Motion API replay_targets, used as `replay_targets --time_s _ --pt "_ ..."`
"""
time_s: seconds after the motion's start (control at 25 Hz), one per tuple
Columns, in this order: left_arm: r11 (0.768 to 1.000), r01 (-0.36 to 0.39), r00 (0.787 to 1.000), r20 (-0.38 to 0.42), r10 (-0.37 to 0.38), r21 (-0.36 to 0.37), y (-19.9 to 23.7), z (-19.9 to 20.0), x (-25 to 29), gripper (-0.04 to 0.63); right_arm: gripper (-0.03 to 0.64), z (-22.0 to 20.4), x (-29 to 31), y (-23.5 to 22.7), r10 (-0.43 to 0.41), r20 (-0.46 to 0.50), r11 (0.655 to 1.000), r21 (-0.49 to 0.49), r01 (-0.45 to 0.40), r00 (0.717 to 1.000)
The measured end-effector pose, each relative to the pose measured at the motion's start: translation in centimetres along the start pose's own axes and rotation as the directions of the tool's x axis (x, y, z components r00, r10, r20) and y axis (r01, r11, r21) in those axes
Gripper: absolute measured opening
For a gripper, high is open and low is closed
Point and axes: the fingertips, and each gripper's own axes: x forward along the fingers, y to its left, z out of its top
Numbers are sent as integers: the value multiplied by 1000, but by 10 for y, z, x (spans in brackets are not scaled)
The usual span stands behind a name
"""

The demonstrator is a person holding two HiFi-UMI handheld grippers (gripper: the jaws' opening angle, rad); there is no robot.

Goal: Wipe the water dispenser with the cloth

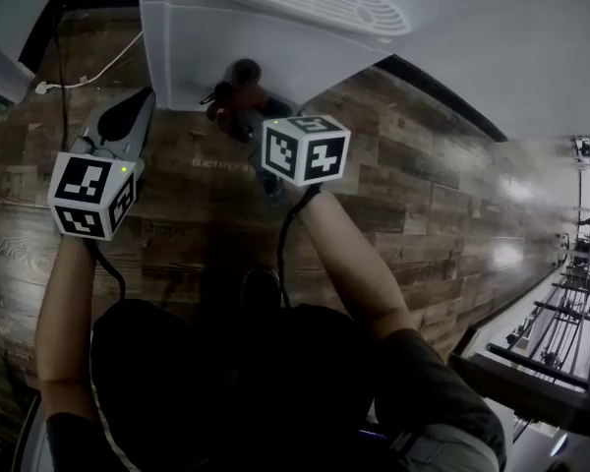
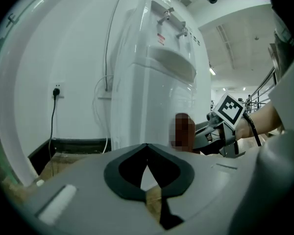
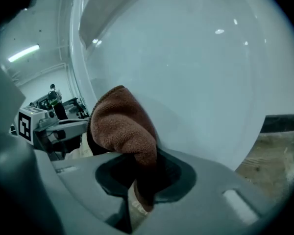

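- The water dispenser (image 1: 275,28) is a white upright cabinet standing against the wall on a wood-patterned floor (image 1: 423,195).
- The left gripper view shows two taps (image 2: 172,23) above a recessed drip ledge on the cabinet's front.
- The right gripper (image 3: 139,175) has its jaws clenched on a brown cloth (image 3: 122,124). The fabric passes down between the pads and bunches up above them.
- The bunched cloth lies against the dispenser's smooth white lower panel (image 3: 196,72).
- From the head view, the cloth (image 1: 238,87) sits low at the cabinet's front, just ahead of the right gripper (image 1: 248,118). That gripper's marker cube (image 1: 305,148) is behind it.
- The left gripper (image 2: 147,163) has its jaw tips brought together with nothing between them. It points at the cabinet without touching it.
- In the head view the left gripper (image 1: 138,101) is beside the cabinet's left lower corner, apart from the cloth. Its marker cube (image 1: 90,195) is nearest the person.
- Each gripper appears in the other's view. The right one (image 2: 220,131) is at the cabinet's lower front and the left one (image 3: 44,126) is off to the side.
- A black cable runs down from a wall socket (image 2: 56,89) left of the cabinet.
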Motion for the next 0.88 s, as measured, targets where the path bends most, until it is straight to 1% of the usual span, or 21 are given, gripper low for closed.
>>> replay_targets --time_s 0.16,0.24,0.28,0.32,0.4,0.48,0.6,0.68,0.76,0.84,0.88 --pt "1000 -3 996 -87 2 -14 -1 -40 5 18 61 -40 28 -15 -51 -88 999 -4 50 995" --pt "1000 -1 993 -121 -1 -18 -2 -55 6 18 61 -63 41 -22 -73 -152 997 -20 71 986" --pt "1000 0 991 -131 -2 -20 -3 -60 6 18 61 -75 45 -23 -73 -189 997 -26 69 979" --pt "1000 0 991 -137 -3 -23 -3 -63 5 18 61 -85 47 -20 -51 -220 999 -29 46 974" --pt "999 1 992 -130 -6 -34 -2 -61 2 18 61 -91 44 5 47 -234 998 -26 -55 971" --pt "999 -2 995 -103 -2 -37 2 -48 -4 20 61 -75 29 39 140 -185 989 -30 -148 973" --pt "1000 -15 999 -38 15 0 9 -12 -16 18 61 -13 -2 83 231 -25 972 -38 -232 973" --pt "999 -22 999 33 21 34 11 21 -26 18 61 38 -22 108 282 87 959 -56 -278 955" --pt "997 -44 993 112 36 66 16 56 -35 18 61 84 -36 128 327 176 945 -72 -319 929" --pt "994 -72 982 181 56 83 22 86 -42 18 61 115 -39 136 346 228 938 -74 -338 910" --pt "993 -82 977 205 64 80 25 96 -44 18 61 124 -36 136 343 237 939 -73 -336 909"
